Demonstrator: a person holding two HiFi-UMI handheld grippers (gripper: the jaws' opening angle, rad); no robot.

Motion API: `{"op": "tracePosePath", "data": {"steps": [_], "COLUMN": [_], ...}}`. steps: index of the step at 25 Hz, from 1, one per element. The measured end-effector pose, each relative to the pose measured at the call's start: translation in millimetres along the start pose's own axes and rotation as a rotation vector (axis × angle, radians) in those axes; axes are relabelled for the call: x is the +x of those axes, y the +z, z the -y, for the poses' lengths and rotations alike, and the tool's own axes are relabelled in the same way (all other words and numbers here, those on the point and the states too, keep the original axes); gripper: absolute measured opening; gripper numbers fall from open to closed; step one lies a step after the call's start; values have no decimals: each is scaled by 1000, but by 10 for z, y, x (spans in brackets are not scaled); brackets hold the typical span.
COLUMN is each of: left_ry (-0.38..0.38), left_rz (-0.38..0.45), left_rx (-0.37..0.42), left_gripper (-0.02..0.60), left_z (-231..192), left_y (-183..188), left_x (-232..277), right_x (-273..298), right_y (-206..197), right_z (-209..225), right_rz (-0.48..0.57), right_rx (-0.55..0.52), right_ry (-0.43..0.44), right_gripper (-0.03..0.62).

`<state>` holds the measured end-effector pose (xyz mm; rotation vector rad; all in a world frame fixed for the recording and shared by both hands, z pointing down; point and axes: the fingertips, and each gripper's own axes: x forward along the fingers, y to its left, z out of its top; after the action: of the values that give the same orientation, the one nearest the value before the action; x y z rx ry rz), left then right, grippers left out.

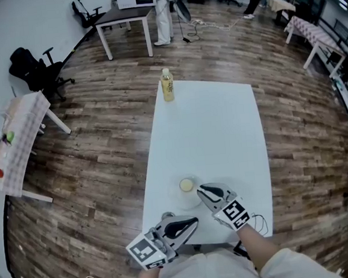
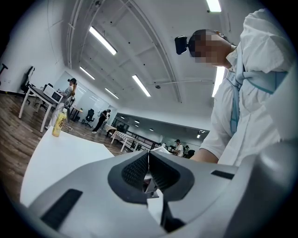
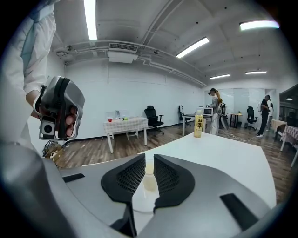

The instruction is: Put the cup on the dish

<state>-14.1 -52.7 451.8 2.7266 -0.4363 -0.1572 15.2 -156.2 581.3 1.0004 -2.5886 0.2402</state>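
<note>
Cup (image 1: 186,186) sits upright on the dish (image 3: 142,201) at the counter's (image 1: 221,119) near end. Left gripper (image 1: 192,223) is held level at the near edge, jaws pressed together, empty. Right gripper (image 1: 201,191) tilts down just beside the cup, jaws a narrow slit apart, gripping nothing.

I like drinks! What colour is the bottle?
The bottle is yellow; the head view shows it best.
</note>
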Motion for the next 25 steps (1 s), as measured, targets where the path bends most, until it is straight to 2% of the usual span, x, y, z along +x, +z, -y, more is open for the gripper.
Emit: {"op": "tracePosePath", "data": {"steps": [9, 25], "left_ry": [-9, -3], "left_rz": [-12, -25], "left_rx": [4, 25], "left_gripper": [2, 2], "left_z": [-8, -133], "left_y": [-14, -3], "left_x": [45, 84], "right_x": [-169, -617], "right_y": [14, 476], "right_z": [-91, -124], "right_rz": [-6, 122], "right_rx": [-6, 8], "right_ry": [10, -22], "right_gripper": [38, 37]}}
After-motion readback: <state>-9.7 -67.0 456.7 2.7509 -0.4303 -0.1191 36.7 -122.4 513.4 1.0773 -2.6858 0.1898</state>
